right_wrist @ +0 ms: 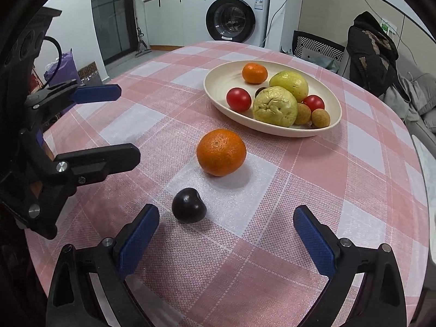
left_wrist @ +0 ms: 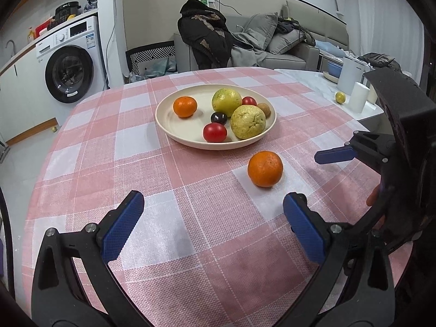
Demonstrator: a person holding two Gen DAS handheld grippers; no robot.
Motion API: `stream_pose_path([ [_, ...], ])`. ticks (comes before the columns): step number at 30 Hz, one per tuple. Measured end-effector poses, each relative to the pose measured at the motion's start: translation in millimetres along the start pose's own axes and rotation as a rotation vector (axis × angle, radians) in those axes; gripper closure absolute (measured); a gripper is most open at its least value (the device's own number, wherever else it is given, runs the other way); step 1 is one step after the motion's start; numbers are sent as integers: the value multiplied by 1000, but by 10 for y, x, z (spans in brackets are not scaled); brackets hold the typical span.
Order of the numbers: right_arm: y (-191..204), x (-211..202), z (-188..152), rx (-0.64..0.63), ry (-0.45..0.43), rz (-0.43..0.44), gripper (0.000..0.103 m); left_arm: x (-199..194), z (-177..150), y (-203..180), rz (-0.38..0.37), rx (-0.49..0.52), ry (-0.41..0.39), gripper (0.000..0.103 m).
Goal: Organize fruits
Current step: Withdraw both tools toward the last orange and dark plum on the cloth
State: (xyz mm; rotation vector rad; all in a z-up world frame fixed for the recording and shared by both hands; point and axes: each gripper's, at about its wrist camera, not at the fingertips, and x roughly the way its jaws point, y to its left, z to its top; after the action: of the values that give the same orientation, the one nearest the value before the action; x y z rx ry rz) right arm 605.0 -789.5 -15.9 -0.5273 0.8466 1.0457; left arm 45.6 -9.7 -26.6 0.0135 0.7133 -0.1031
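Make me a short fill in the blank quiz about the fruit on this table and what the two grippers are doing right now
1. The loose orange and the dark plum lie on the ____, not in the plate.
2. The fingers of the right gripper and the left gripper are ____ and hold nothing.
3. The plate holds ____ red tomatoes.

Missing words: tablecloth; open; two

From my right wrist view, the dark plum in the plate (right_wrist: 218, 81) is almost wholly hidden behind the wrinkled guava (right_wrist: 274, 106), only a sliver (right_wrist: 260, 91) showing. From my left wrist view, my right hand-held gripper (left_wrist: 333, 156) is cut off by the picture's edge; only one blue finger (left_wrist: 334, 154) shows. The label on the washing machine (left_wrist: 68, 62) is too small to read.
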Motion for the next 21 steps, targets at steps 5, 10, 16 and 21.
stream_pose_path([
  [5, -27, 51, 4, 5, 16, -23, 8, 32, -5, -10, -3, 3, 10, 1],
  [10, -54, 50, 11, 9, 12, 1, 18, 68, -13, -19, 0, 6, 19, 1],
  [16, -2, 38, 9, -12, 2, 35, 33, 73, -14, -19, -2, 6, 21, 1],
  [21, 50, 25, -5, -36, -4, 47, 40, 82, -17, -14, -3, 8, 24, 1],
])
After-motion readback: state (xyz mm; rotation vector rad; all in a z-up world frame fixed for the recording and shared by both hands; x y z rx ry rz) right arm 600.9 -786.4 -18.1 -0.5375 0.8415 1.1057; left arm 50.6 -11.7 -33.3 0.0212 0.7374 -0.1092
